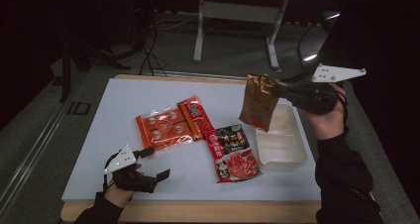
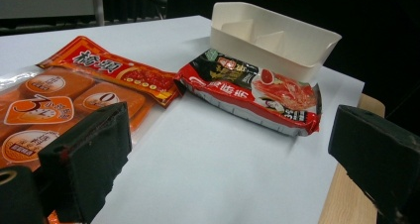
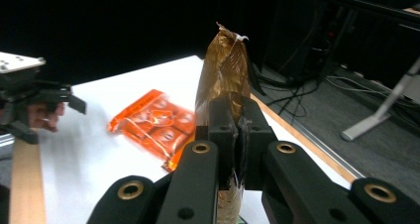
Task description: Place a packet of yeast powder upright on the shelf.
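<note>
My right gripper is shut on the edge of a brown foil pouch and holds it in the air over the far end of a white divided tray. In the right gripper view the pouch stands pinched between the closed jaws. My left gripper rests low near the front left of the table, open, with nothing between its fingers. A red and black food packet lies flat against the tray's left side, the same packet lying ahead of the left jaws.
A large orange packet and a narrow red-orange packet lie side by side mid-table. The wooden table edge runs along the front. A desk frame and cables stand on the floor beyond the table.
</note>
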The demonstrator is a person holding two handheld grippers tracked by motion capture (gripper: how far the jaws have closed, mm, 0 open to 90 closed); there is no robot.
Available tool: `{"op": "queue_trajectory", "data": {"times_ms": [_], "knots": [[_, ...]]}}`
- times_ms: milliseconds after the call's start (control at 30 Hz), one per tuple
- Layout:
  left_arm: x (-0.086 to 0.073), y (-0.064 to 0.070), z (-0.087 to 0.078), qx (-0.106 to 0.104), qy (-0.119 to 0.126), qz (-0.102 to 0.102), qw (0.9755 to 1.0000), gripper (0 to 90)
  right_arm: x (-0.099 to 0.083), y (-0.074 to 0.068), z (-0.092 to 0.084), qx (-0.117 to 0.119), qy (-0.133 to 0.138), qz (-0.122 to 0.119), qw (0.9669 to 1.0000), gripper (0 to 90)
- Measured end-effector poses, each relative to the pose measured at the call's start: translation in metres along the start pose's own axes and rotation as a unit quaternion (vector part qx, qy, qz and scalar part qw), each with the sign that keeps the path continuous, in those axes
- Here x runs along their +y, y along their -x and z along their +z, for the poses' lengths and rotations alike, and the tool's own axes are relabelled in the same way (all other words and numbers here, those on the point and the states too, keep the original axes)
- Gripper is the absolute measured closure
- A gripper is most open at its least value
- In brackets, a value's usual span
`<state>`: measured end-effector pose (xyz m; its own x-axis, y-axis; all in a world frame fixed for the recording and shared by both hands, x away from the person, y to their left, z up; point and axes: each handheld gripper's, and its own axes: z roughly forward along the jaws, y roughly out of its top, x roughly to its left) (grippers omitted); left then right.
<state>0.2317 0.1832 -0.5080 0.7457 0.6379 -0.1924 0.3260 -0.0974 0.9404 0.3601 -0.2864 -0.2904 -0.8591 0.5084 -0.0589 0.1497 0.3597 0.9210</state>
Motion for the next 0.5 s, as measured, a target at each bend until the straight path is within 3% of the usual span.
{"op": "queue_trajectory", "data": {"times_ms": [500], "knots": [[-0.001, 0.000, -0.002, -0.005, 0.001, -0.007, 1.0000, 3.5, -0.013, 0.048, -0.002, -0.055, -0.018, 0.019, 0.9981, 87.1]]}}
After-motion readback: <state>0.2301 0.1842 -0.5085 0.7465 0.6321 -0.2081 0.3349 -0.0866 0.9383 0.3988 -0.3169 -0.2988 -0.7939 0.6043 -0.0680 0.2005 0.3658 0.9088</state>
